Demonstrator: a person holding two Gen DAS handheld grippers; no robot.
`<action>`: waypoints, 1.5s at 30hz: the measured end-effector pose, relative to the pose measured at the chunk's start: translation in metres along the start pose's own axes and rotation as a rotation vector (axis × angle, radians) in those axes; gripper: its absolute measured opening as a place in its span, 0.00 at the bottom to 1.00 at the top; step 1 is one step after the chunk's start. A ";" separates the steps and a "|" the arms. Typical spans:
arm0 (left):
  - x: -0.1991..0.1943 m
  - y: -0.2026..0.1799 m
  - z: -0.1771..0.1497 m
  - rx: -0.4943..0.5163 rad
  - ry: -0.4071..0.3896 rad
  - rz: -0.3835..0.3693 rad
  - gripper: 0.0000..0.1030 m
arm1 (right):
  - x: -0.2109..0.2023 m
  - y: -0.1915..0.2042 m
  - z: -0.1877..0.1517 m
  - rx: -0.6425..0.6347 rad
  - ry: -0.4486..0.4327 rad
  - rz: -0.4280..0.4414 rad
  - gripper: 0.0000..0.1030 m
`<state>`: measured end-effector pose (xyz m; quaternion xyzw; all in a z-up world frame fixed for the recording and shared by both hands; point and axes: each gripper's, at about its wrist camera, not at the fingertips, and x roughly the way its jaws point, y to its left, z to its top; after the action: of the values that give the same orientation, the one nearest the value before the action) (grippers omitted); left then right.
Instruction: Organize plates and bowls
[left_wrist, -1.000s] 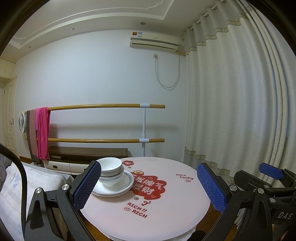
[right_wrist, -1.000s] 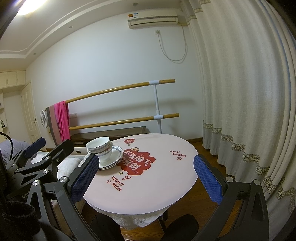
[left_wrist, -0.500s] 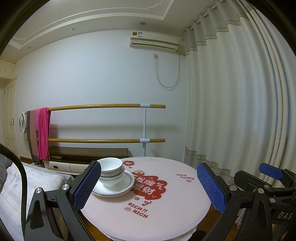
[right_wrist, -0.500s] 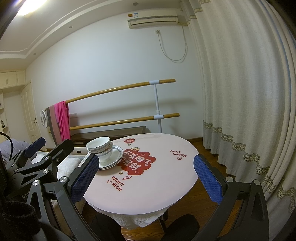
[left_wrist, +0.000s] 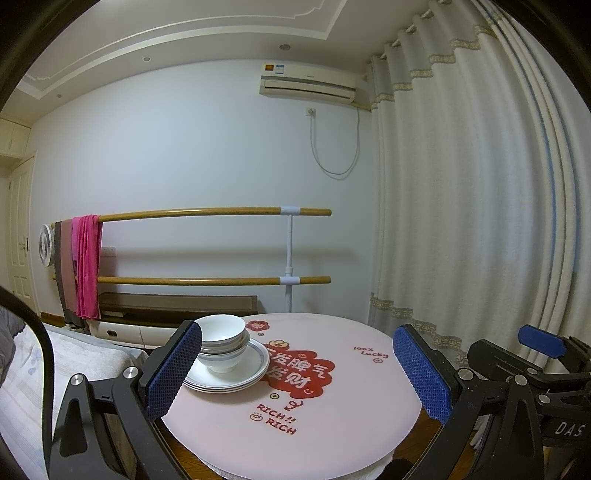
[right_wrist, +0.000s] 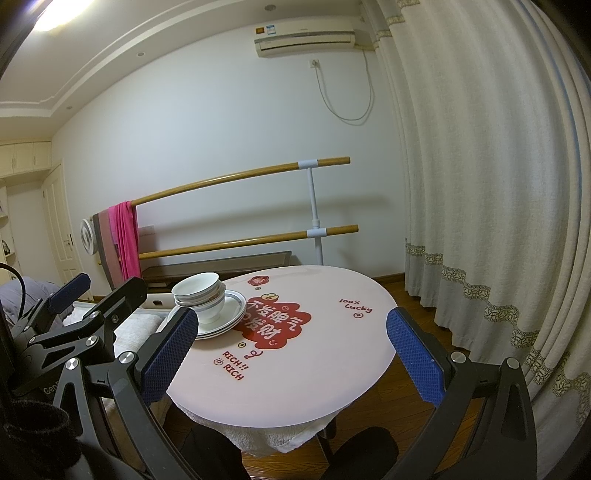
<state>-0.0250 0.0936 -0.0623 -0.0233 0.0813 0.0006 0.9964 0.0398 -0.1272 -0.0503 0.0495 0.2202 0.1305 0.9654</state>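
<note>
White bowls (left_wrist: 221, 343) (right_wrist: 201, 297) sit nested on a stack of white plates (left_wrist: 240, 376) (right_wrist: 225, 317) at the left side of a round pink table (left_wrist: 332, 413) (right_wrist: 314, 362). My left gripper (left_wrist: 295, 373) is open and empty, held back from the table's near edge; its left finger (left_wrist: 173, 369) overlaps the plates in the view. My right gripper (right_wrist: 291, 354) is also open and empty, further back from the table. The right gripper's body shows at the lower right of the left wrist view, and the left gripper's body at the lower left of the right wrist view.
A bed with pale bedding (left_wrist: 33, 376) lies left of the table. A wooden double rail (left_wrist: 207, 212) with a pink cloth (left_wrist: 86, 266) stands by the back wall. White curtains (left_wrist: 480, 221) hang at the right. Wooden floor (right_wrist: 406, 295) surrounds the table.
</note>
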 end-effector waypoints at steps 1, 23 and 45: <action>0.000 0.000 0.000 0.000 0.000 0.000 0.99 | 0.000 0.000 0.000 -0.001 0.000 0.001 1.00; 0.001 0.001 0.000 0.003 -0.001 0.002 0.99 | 0.000 0.001 -0.004 -0.003 0.002 0.003 1.00; 0.001 0.001 0.000 0.002 0.001 0.001 0.99 | 0.000 0.001 -0.003 -0.002 0.004 0.003 1.00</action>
<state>-0.0240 0.0944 -0.0629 -0.0220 0.0816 0.0011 0.9964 0.0384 -0.1265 -0.0523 0.0486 0.2219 0.1323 0.9648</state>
